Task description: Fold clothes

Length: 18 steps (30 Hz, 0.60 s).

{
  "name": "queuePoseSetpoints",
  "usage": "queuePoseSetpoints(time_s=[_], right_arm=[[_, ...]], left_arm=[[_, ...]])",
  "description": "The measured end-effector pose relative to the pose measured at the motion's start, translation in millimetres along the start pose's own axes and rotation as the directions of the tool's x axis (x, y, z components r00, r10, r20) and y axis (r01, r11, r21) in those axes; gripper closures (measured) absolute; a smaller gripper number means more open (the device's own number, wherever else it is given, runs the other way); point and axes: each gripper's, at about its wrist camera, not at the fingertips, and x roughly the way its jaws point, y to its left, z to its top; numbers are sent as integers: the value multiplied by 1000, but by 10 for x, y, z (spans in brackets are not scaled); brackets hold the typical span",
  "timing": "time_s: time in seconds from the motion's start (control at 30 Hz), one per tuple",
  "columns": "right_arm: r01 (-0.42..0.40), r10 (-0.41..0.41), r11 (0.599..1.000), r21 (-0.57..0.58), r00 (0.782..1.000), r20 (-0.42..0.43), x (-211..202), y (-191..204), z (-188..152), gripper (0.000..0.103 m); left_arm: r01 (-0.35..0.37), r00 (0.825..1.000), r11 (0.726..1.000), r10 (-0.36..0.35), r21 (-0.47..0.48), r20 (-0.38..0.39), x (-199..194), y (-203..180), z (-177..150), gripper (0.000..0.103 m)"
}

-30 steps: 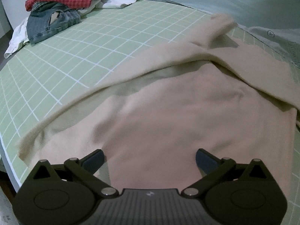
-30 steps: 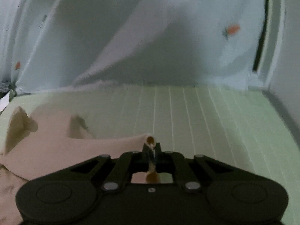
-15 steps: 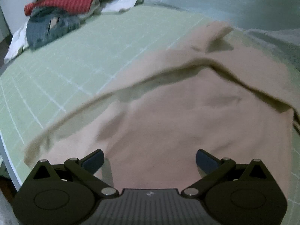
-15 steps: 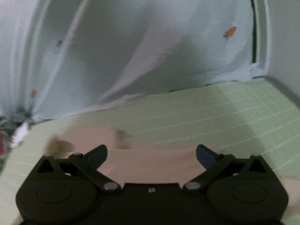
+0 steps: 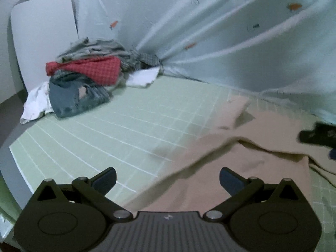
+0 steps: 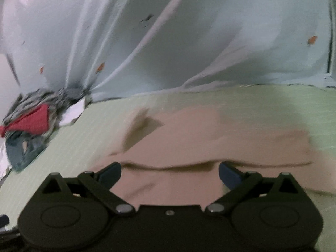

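Observation:
A beige garment [image 5: 247, 163] lies on the green gridded mat [image 5: 117, 130], its far part folded over toward me with a fold edge across the middle. My left gripper [image 5: 168, 178] hovers open above the garment's near left edge, nothing between its fingers. In the right wrist view the same beige garment [image 6: 210, 138] spreads ahead, a fold line running just past my right gripper [image 6: 170, 172], which is open and empty above it. The right gripper's dark body [image 5: 319, 135] shows at the right edge of the left wrist view.
A pile of unfolded clothes [image 5: 88, 77], red checked, denim and white, sits at the mat's far left corner, seen also as the pile [image 6: 31, 126] in the right wrist view. A pale blue curtain [image 5: 220, 31] hangs behind the mat. A white board [image 5: 42, 37] leans at the back left.
The right gripper let go of the beige cloth edge, opened wide and drew back. The left gripper stayed open, rose and tipped up, bringing the curtain and pile into view.

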Motion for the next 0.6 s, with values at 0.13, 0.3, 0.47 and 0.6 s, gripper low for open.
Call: queuePoseSetpoints(time_s=[0.13, 0.3, 0.47, 0.6], right_arm=[[-65, 66, 997, 38, 997, -28, 45, 377, -186, 0], [-15, 23, 996, 89, 996, -91, 208, 911, -449, 0], [-12, 24, 996, 89, 991, -134, 283, 1515, -705, 0], [19, -4, 995, 93, 986, -165, 368, 1909, -903, 12]], left_arm=[[-12, 1000, 999, 12, 42, -3, 38, 350, 12, 0], [27, 999, 998, -25, 52, -31, 187, 932, 141, 0], [50, 998, 990, -44, 129, -50, 368, 1516, 187, 0], [72, 996, 985, -63, 158, -59, 578, 1924, 292, 0]])
